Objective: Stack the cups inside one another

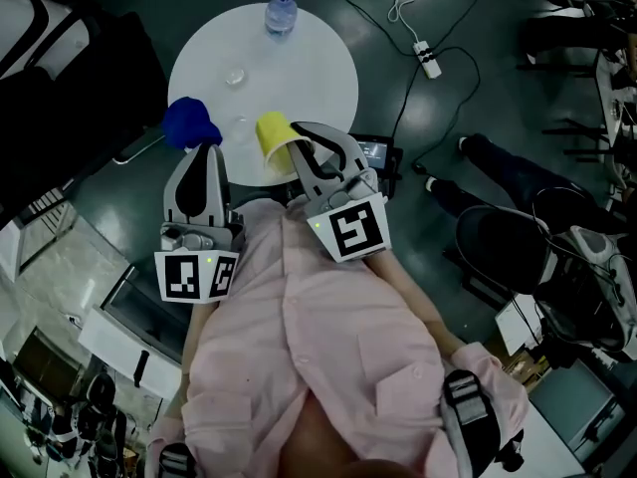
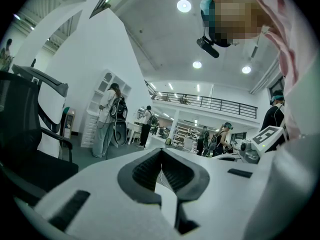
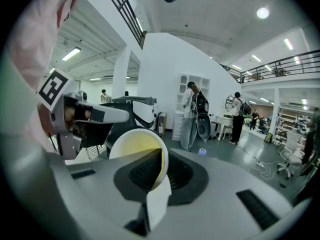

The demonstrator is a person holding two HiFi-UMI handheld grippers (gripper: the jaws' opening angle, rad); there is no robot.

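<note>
Yellow cup (image 1: 271, 134) is off the counter (image 1: 318, 68), tipped on its side with its open mouth facing back, white rim and yellow inside, its wall pinched between the fingers (image 3: 142, 171) of the right gripper (image 3: 162, 159); blue cup (image 1: 189, 122) sits apart at the counter's left edge.

Nothing here can be read as a word, number or brand name. The nearest thing to a sign is the black-and-white square pattern on the marker cube (image 1: 355, 230) at the rear of the right gripper (image 1: 307, 149), and the pair of similar patterns on the cube (image 1: 196, 275) behind the left gripper (image 1: 209, 150). These are coded blocks, not letters. Beyond both grippers, at the far edge of the worktop (image 1: 318, 68), a bottle (image 1: 282, 12) stands too small for any print on it to be made out.
</note>
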